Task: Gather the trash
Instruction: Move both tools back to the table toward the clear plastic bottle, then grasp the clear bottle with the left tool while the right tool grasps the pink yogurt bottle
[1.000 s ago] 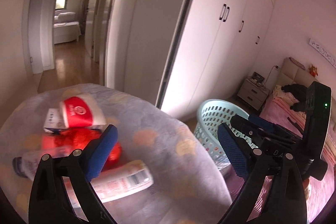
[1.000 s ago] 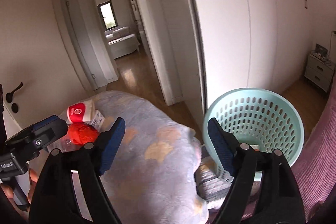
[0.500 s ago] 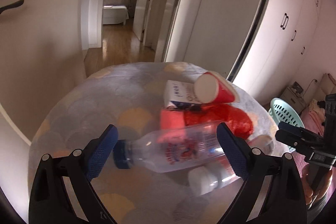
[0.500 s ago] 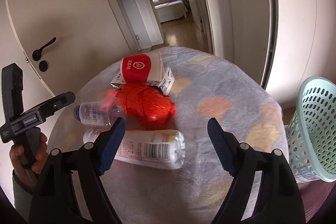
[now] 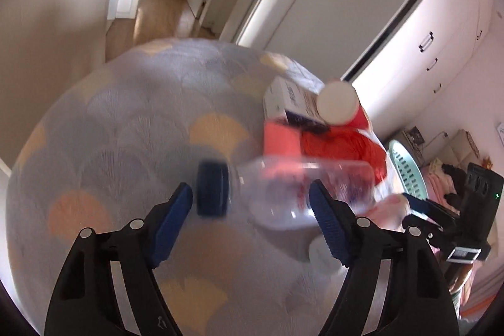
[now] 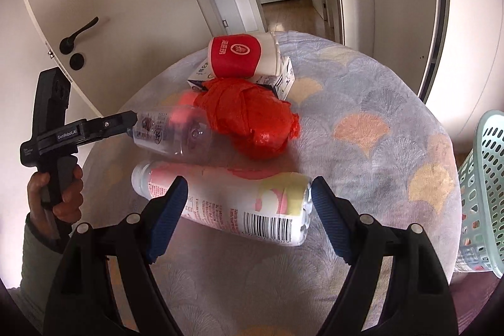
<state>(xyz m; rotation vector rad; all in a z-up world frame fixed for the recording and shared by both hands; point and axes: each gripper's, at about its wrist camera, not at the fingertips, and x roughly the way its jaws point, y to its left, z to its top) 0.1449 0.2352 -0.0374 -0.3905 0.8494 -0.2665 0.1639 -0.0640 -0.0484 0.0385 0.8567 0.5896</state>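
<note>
Trash lies on a round table with a fan-pattern cloth [image 6: 362, 103]. A clear plastic bottle [image 5: 302, 188] with a dark blue cap lies on its side; my open left gripper [image 5: 250, 203] straddles its neck end, not closed on it. The bottle also shows in the right wrist view [image 6: 170, 134]. A white and pink labelled bottle [image 6: 233, 203] lies between the fingers of my open right gripper [image 6: 247, 200]. Behind are a crumpled red plastic bag [image 6: 252, 115], a red and white paper cup [image 6: 242, 54] and a small white carton [image 6: 283, 77].
A mint green perforated basket [image 6: 485, 194] stands off the table's right edge; it also shows in the left wrist view [image 5: 406, 169]. A white door with a black handle [image 6: 78, 30] is to the left. White wardrobes and a hallway are beyond.
Both grippers have swung from the basket side to the table and moved in close. The left now brackets the clear bottle, the right the white and pink bottle.
</note>
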